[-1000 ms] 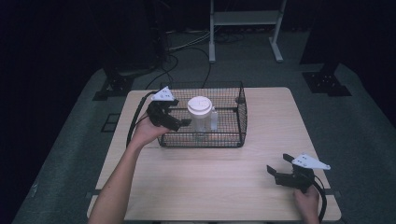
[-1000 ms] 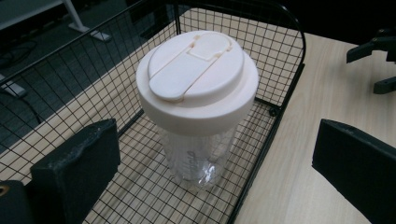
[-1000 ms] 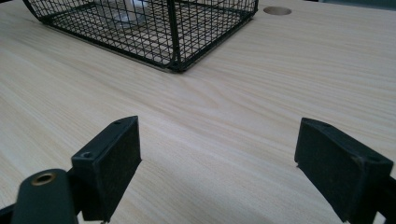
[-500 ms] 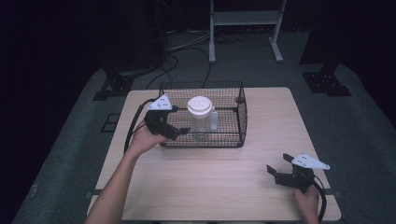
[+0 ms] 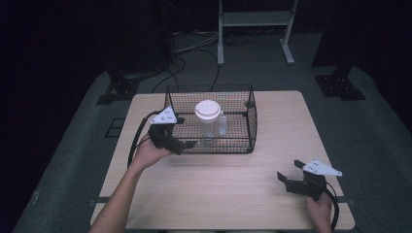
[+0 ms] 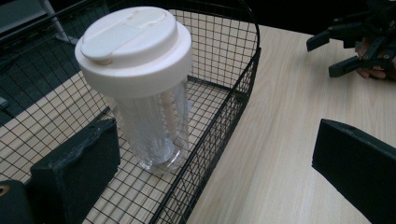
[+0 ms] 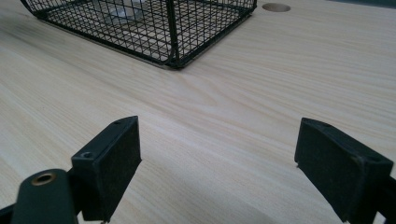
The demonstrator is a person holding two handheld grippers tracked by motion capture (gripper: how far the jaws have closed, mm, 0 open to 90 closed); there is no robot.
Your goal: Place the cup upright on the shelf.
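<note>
My left gripper [image 5: 180,144] hangs at the near-left corner of the wire basket [image 5: 252,121], its jaws spread wide and holding nothing. Seen along them in the left gripper view, one jaw sits inside the basket wall and the other out over the bare counter [image 6: 280,140], so they straddle the mesh rather than the bottle. The clear bottle [image 6: 152,126] with its broad white lid [image 6: 133,44] stands upright on the basket floor, just beyond my left jaw and untouched. In the high view a second, slimmer white thing stands close beside it on its right — too small for me to say what it is.

My right gripper [image 5: 297,180] rests low near the front-right edge of the counter, well apart from the basket, jaws wide apart and empty; the right gripper view looks across plain wood toward the basket's near corner [image 7: 173,60].

As I judge it, the job is barely begun: the approach to the bottle is made, but no grasp is taken. What is left is to bring both left jaws over the rim and inside — one on each side of the bottle below the lid — close on it, and lift it clear of the wire walls.
</note>
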